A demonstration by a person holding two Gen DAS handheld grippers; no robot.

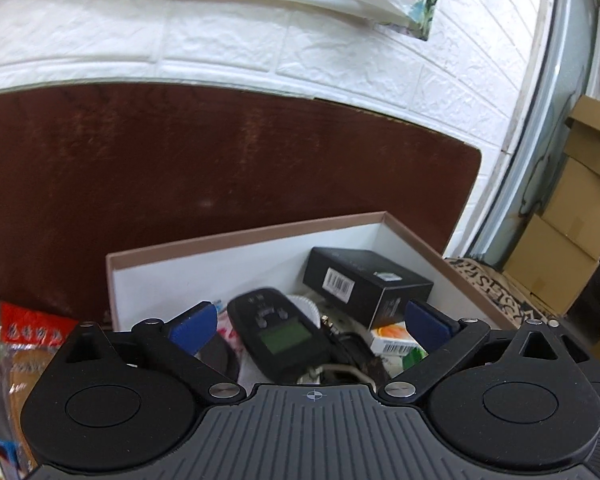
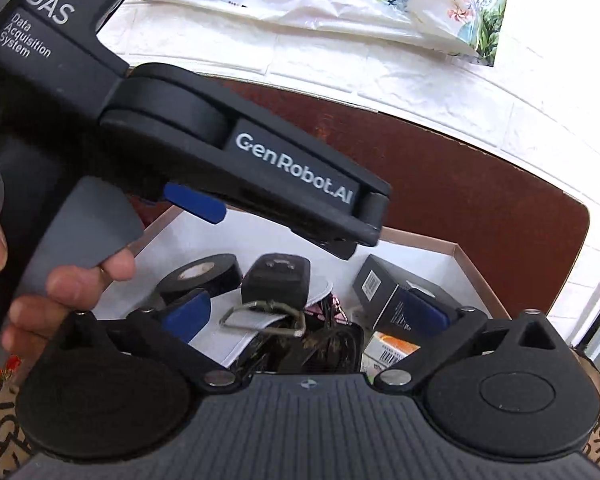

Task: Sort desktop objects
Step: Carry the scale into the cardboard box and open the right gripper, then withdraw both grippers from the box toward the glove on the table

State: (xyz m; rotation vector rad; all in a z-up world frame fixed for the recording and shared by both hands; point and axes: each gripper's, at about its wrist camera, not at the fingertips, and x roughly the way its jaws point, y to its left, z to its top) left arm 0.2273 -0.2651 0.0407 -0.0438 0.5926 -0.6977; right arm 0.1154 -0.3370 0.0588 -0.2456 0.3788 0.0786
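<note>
White brick-pattern wall panels (image 1: 340, 60) back your dark brown table (image 1: 220, 160). On it stands the pink-rimmed cardboard box (image 1: 244, 236) with a white interior. Inside it, locate the black carton with barcode (image 1: 366, 284), the roll of black tape (image 2: 200, 274) and the black handheld device with a green screen (image 1: 282, 334). Your left gripper (image 1: 310, 324) hangs above the box, jaws spread wide, holding nothing. Your right gripper (image 2: 306, 316) is likewise wide open and empty over the contents.
</note>
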